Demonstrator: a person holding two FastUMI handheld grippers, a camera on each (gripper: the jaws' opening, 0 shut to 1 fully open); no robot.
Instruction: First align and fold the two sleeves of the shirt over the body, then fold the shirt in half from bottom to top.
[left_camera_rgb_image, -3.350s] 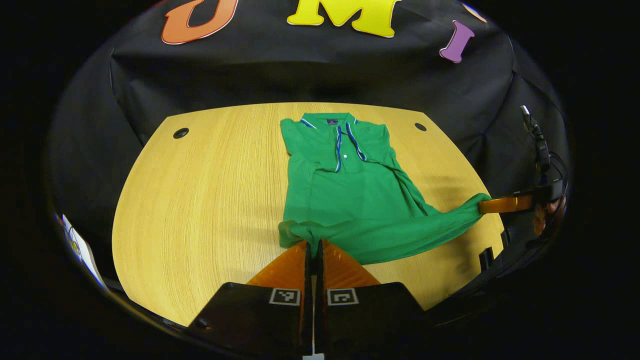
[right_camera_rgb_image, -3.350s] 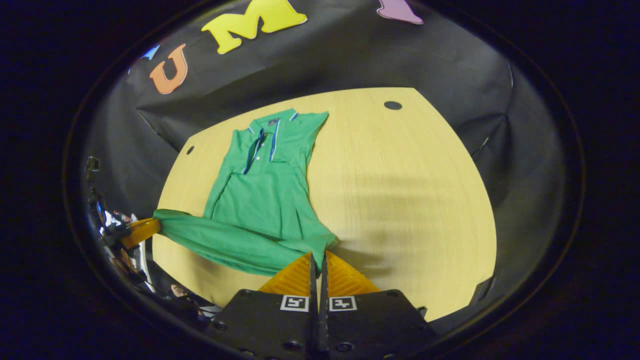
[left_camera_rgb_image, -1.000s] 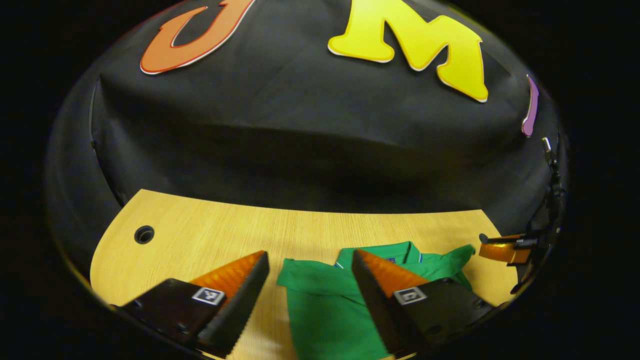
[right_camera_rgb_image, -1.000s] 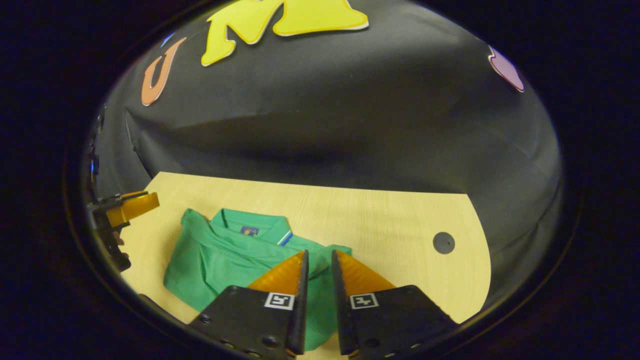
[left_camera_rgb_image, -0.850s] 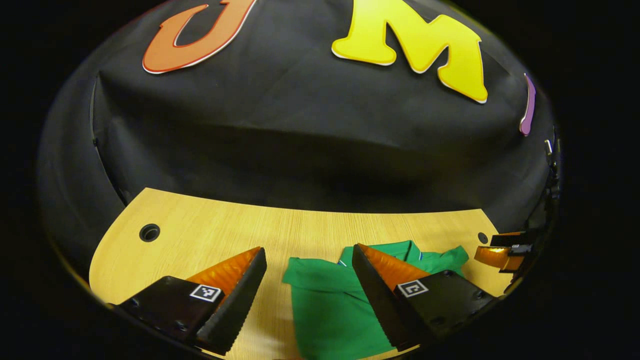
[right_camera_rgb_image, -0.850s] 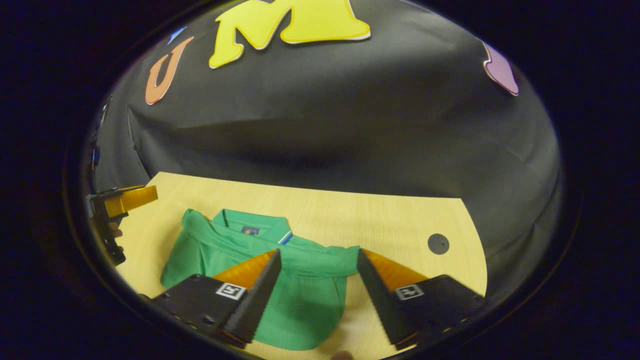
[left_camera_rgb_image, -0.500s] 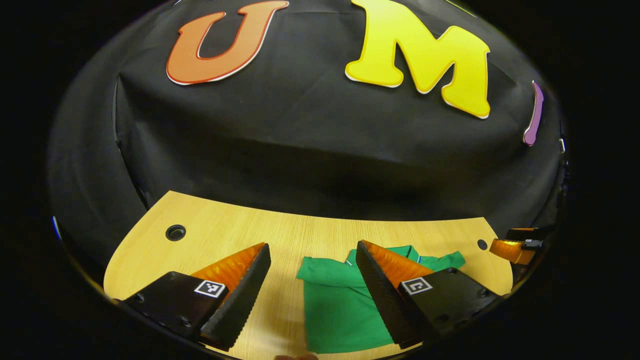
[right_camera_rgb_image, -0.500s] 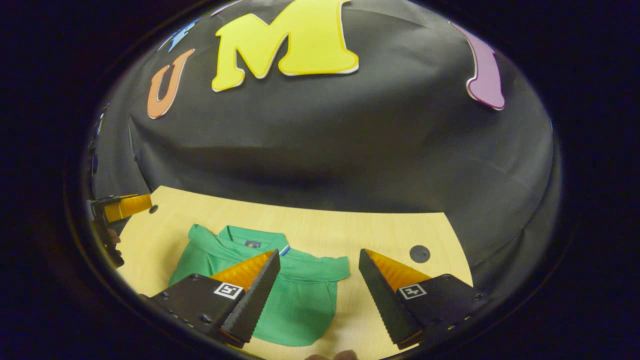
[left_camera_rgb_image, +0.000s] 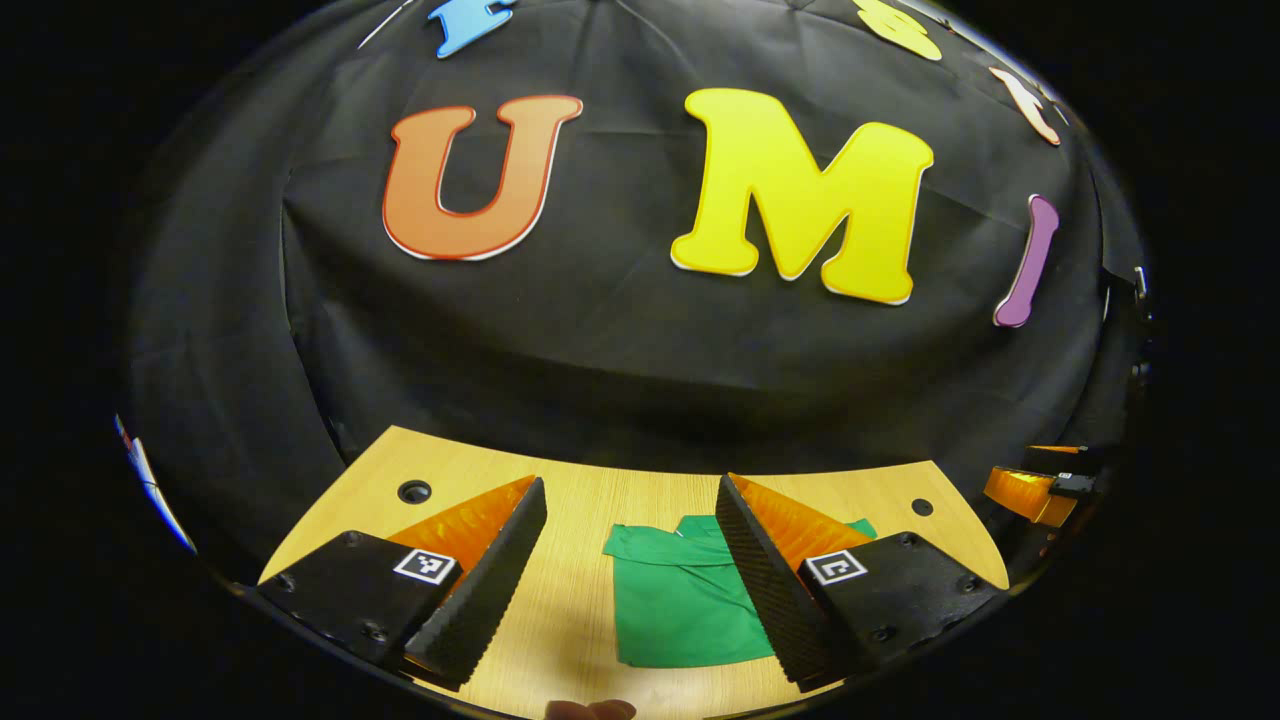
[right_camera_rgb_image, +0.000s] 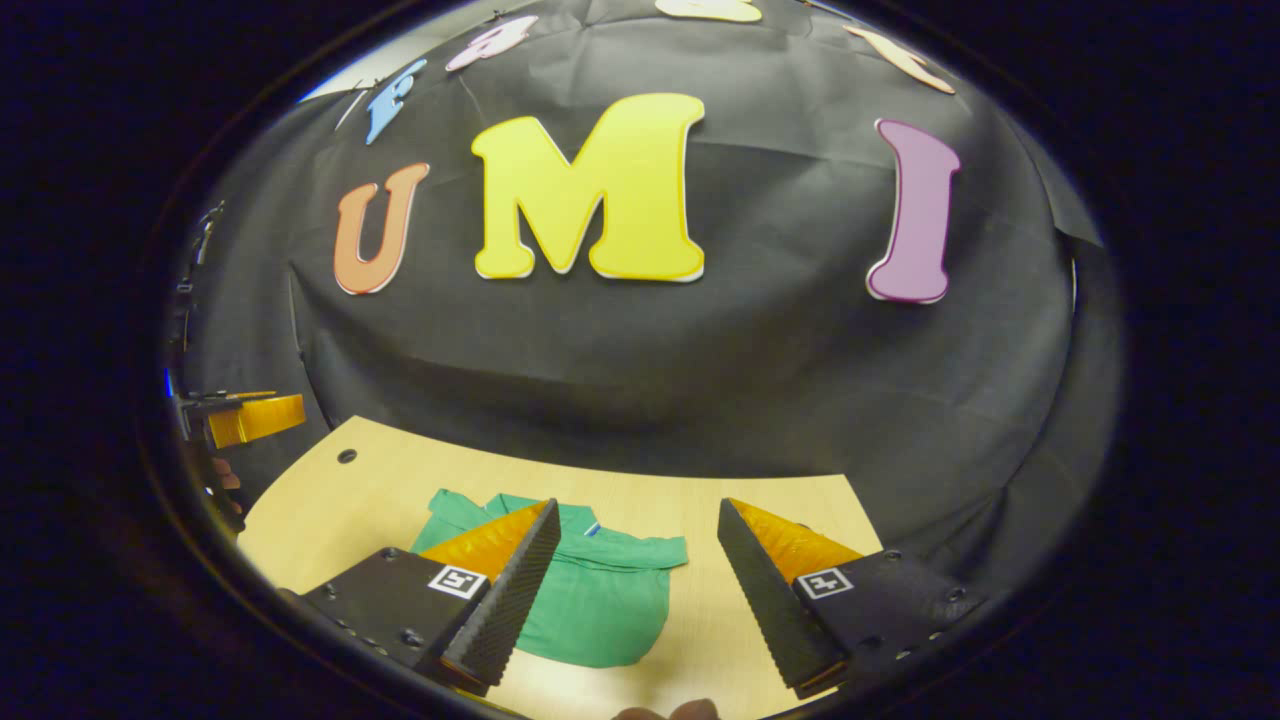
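Observation:
The green shirt (left_camera_rgb_image: 675, 600) lies folded into a compact rectangle on the wooden table (left_camera_rgb_image: 580, 500), its collar toward the booth wall. In the right gripper view the same shirt (right_camera_rgb_image: 595, 600) sits between and behind the fingers. My left gripper (left_camera_rgb_image: 630, 575) is open, raised above the table with nothing between its fingers. My right gripper (right_camera_rgb_image: 635, 585) is open too, also lifted clear of the cloth. The right gripper (left_camera_rgb_image: 1030, 490) shows at the far right of the left gripper view. The left gripper (right_camera_rgb_image: 250, 418) shows at the far left of the right gripper view.
The table (right_camera_rgb_image: 330, 500) has small round holes (left_camera_rgb_image: 413, 491) (left_camera_rgb_image: 921, 507) near its back corners. The black cloth wall rises right behind the table's far edge. A fingertip (left_camera_rgb_image: 590, 709) of the person peeks in at the bottom of the left gripper view.
Both grippers carried the hem up to the collar, then opened and let go. Since then they have pulled back and risen, so the folded shirt looks smaller and lower.

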